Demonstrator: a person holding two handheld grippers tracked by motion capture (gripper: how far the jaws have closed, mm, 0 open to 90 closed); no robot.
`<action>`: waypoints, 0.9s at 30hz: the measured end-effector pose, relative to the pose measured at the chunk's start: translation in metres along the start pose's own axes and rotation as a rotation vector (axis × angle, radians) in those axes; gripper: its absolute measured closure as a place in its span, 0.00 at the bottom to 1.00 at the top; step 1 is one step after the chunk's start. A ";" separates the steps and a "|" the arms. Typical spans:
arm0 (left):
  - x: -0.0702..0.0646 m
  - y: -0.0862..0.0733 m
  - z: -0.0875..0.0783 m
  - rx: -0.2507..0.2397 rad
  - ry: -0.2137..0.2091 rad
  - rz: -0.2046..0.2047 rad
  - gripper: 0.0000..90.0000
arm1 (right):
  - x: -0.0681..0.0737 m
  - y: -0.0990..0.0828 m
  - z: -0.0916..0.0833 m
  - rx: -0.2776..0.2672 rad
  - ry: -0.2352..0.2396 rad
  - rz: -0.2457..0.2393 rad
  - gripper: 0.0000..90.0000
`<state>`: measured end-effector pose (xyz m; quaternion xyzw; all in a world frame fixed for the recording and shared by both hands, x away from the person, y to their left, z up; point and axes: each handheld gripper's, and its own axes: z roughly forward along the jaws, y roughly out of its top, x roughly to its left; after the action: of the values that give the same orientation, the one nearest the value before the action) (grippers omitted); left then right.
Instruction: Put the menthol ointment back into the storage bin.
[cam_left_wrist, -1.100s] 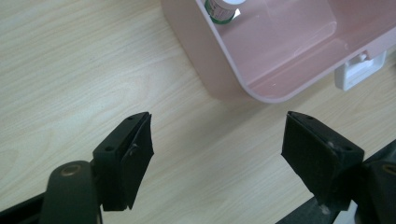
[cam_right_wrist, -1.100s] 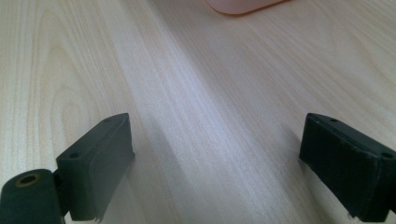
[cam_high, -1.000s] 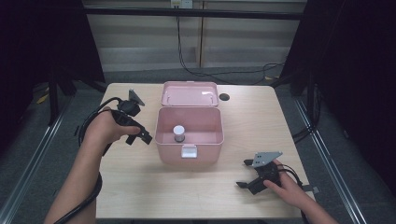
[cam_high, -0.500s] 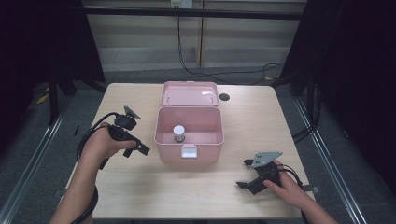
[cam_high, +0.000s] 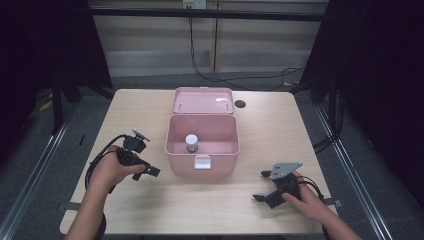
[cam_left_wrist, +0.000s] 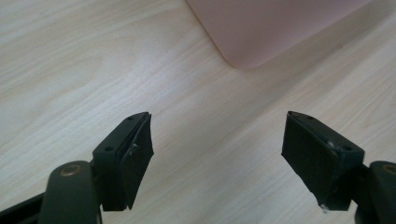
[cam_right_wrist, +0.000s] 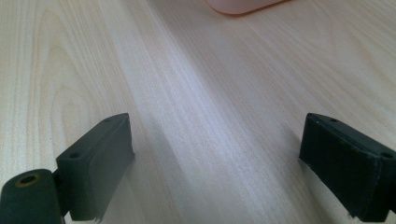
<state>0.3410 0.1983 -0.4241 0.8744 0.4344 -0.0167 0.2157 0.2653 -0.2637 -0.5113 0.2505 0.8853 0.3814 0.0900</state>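
Two hand-held grippers rest low over a pale wooden worktop (cam_high: 250, 210) on either side of an open pink box (cam_high: 202, 145). Its lid (cam_high: 202, 100) is thrown back toward the far edge, its long axis runs across the worktop, and its white latch (cam_high: 202, 162) faces the person. A small white-capped bottle (cam_high: 191, 143) stands upright inside. The left gripper (cam_high: 150, 170) sits just left of the box, the right gripper (cam_high: 261, 186) front-right of it; both have jaws spread wide, pinching nothing.
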 end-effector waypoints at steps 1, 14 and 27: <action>0.001 -0.003 0.005 0.004 0.000 0.007 0.27 | 0.000 0.000 0.000 0.000 0.000 0.000 0.10; 0.010 -0.026 0.034 -0.047 -0.008 0.050 0.25 | 0.000 0.000 0.000 0.000 0.000 0.000 0.10; 0.014 -0.039 0.048 -0.160 0.012 0.110 0.21 | 0.000 0.000 0.000 0.000 0.000 0.000 0.10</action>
<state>0.3276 0.2106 -0.4852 0.8770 0.3871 0.0351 0.2826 0.2653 -0.2637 -0.5113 0.2506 0.8853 0.3813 0.0899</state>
